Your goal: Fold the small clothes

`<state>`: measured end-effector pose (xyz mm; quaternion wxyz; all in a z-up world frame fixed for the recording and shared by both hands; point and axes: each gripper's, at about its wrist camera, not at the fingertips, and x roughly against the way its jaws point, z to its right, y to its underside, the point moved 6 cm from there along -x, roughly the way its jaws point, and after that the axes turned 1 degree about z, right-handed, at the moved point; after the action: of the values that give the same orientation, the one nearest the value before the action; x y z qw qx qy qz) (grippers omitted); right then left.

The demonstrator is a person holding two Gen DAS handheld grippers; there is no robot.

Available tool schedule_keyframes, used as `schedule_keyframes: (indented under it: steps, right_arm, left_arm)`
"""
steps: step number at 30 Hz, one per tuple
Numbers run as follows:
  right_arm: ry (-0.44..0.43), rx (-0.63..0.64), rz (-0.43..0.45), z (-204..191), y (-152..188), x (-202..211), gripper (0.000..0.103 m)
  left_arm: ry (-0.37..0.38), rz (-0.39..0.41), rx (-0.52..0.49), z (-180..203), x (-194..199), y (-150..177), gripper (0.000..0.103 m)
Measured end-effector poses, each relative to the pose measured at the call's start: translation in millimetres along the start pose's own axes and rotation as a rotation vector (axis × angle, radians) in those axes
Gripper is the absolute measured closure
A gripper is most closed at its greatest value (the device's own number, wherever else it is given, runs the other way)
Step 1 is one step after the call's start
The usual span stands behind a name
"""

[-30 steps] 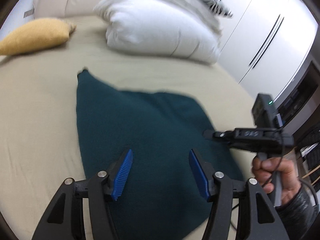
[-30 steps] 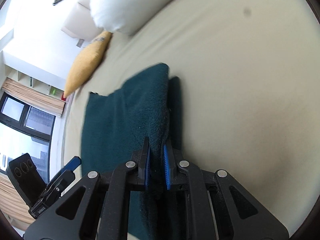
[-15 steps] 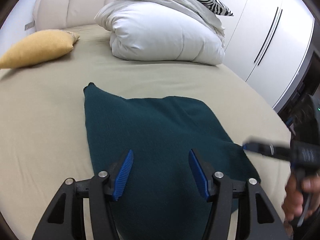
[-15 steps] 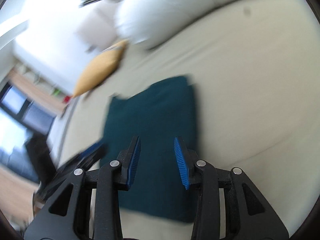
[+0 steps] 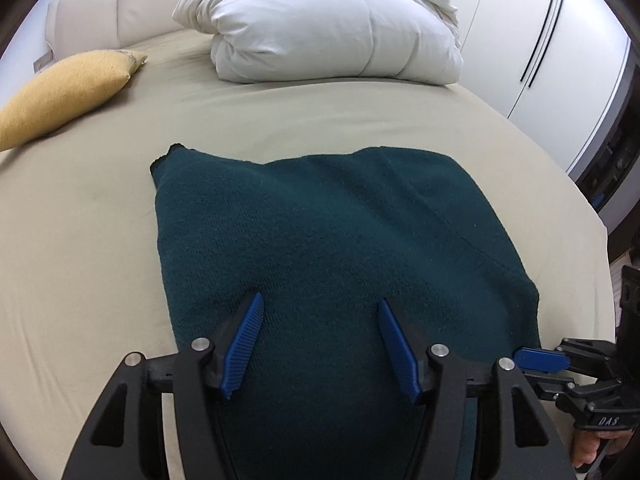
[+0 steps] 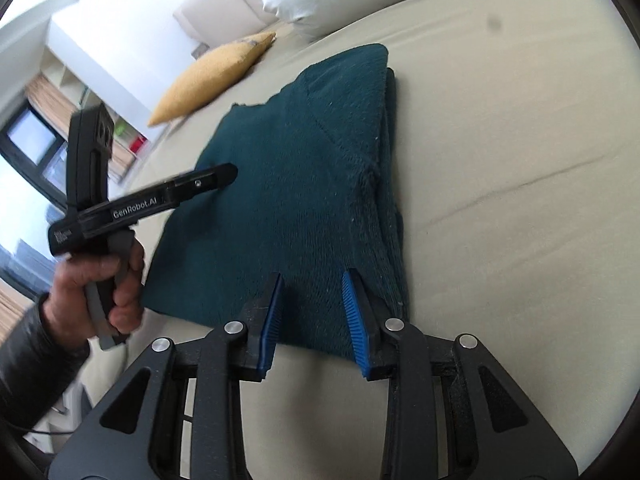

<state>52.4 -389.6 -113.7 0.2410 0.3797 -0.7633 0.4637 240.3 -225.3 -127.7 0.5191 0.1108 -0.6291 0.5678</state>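
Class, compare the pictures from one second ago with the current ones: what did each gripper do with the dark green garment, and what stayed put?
The right gripper, clamped on the folded edge of the green garment a second ago, let go; its jaws now stand open over the near edge. The raised edge has dropped, and the garment lies flat on the bed. The left gripper stayed open above it. The yellow cushion and white duvet did not move.

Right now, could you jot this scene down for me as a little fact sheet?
surface: beige bed sheet
garment: dark teal knit garment, lying folded, layered edge on its right side
left gripper: open, above the garment, holding nothing
right gripper: open, over the garment's near edge, holding nothing
nearby: yellow cushion, white duvet
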Motion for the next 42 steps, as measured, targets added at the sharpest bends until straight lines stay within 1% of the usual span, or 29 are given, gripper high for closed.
schedule_keyframes:
  steps: [3, 7, 9, 10, 11, 12, 13, 15, 16, 17, 18, 19, 21, 22, 23, 24, 25, 26, 27, 29, 31, 33, 35, 36, 37, 38, 40, 42]
  right_arm:
    - [0.061, 0.073, -0.003, -12, 5, -1, 0.074]
    - [0.075, 0.072, -0.017, -12, 12, 5, 0.074]
    - [0.08, 0.073, -0.06, -18, 16, 10, 0.074]
    - [0.091, 0.082, -0.09, -27, 8, 6, 0.074]
    - [0.101, 0.08, -0.121, -26, 5, 11, 0.074]
    - [0.1, 0.057, -0.125, -28, -5, 17, 0.073]
    - [0.075, 0.032, -0.103, -30, -16, 25, 0.072]
    - [-0.032, -0.013, -0.023, -37, -49, 36, 0.072]
    - [-0.087, -0.042, -0.01, -39, -64, 34, 0.071]
    - [-0.16, -0.075, -0.013, -42, -80, 26, 0.069]
    - [-0.226, -0.097, -0.031, -44, -92, 15, 0.058]
    - [-0.267, -0.132, -0.049, -41, -105, -3, 0.055]
    - [-0.264, -0.216, -0.077, -29, -119, -30, 0.053]
    - [-0.289, -0.275, -0.103, -21, -126, -49, 0.053]
    - [-0.296, -0.32, -0.115, -12, -131, -65, 0.055]
    - [-0.291, -0.352, -0.115, -4, -135, -74, 0.06]
    - [-0.304, -0.392, -0.11, 4, -141, -84, 0.065]
    - [-0.305, -0.414, -0.101, 11, -146, -89, 0.076]
    - [-0.301, -0.431, -0.091, 17, -151, -91, 0.081]
    - [-0.31, -0.458, -0.056, 29, -159, -89, 0.083]
    - [-0.294, -0.476, -0.006, 45, -159, -79, 0.084]
    - [-0.254, -0.498, 0.051, 61, -155, -63, 0.081]
    - [-0.174, -0.522, 0.107, 76, -148, -39, 0.079]
    - [-0.154, -0.513, 0.129, 76, -146, -27, 0.076]
    - [-0.16, -0.487, 0.141, 69, -142, -13, 0.076]
    - [-0.187, -0.468, 0.145, 65, -142, -5, 0.076]
    - [-0.278, -0.4, 0.128, 32, -136, 9, 0.076]
    - [-0.329, -0.347, 0.102, 4, -125, 14, 0.076]
  left_arm:
    - [0.005, 0.019, -0.006, -1, 0, 4, 0.041]
    - [-0.006, 0.007, -0.03, 1, -2, 4, 0.04]
    - [0.005, 0.002, -0.029, 0, -1, 4, 0.04]
    - [0.01, 0.003, -0.027, -1, -1, 4, 0.04]
    - [0.012, 0.004, -0.025, -1, -2, 4, 0.04]
    - [0.011, 0.005, -0.023, -1, -2, 4, 0.04]
    - [0.006, 0.006, -0.025, 0, -3, 4, 0.04]
    - [-0.004, 0.003, -0.032, 2, -4, 4, 0.04]
    - [-0.004, 0.002, -0.031, 2, -4, 4, 0.04]
    - [0.001, -0.001, -0.03, 1, -5, 3, 0.04]
    - [0.004, -0.003, -0.029, 0, -4, 3, 0.04]
    - [0.009, -0.004, -0.027, 0, -4, 3, 0.04]
    - [0.012, -0.004, -0.029, -1, -5, 4, 0.04]
    - [0.012, -0.003, -0.029, -1, -5, 4, 0.04]
    - [0.011, -0.003, -0.03, -1, -6, 4, 0.04]
    - [0.009, -0.004, -0.029, -2, -6, 4, 0.04]
    - [0.009, -0.004, -0.026, -2, -6, 4, 0.04]
    - [0.008, -0.004, -0.025, -1, -6, 3, 0.04]
    - [0.008, -0.005, -0.026, -1, -7, 3, 0.04]
    - [0.014, -0.006, -0.023, -1, -7, 3, 0.04]
    - [0.016, -0.005, -0.025, -1, -7, 4, 0.04]
    - [0.018, -0.005, -0.022, -1, -7, 3, 0.04]
    - [0.019, -0.005, -0.022, -2, -7, 3, 0.04]
    - [0.019, -0.005, -0.022, -2, -7, 3, 0.04]
    - [0.019, -0.005, -0.022, -1, -8, 3, 0.04]
    - [0.019, -0.005, -0.023, -1, -8, 3, 0.04]
    - [0.018, -0.004, -0.023, -1, -7, 3, 0.04]
    - [0.015, -0.003, -0.024, -1, -7, 3, 0.04]
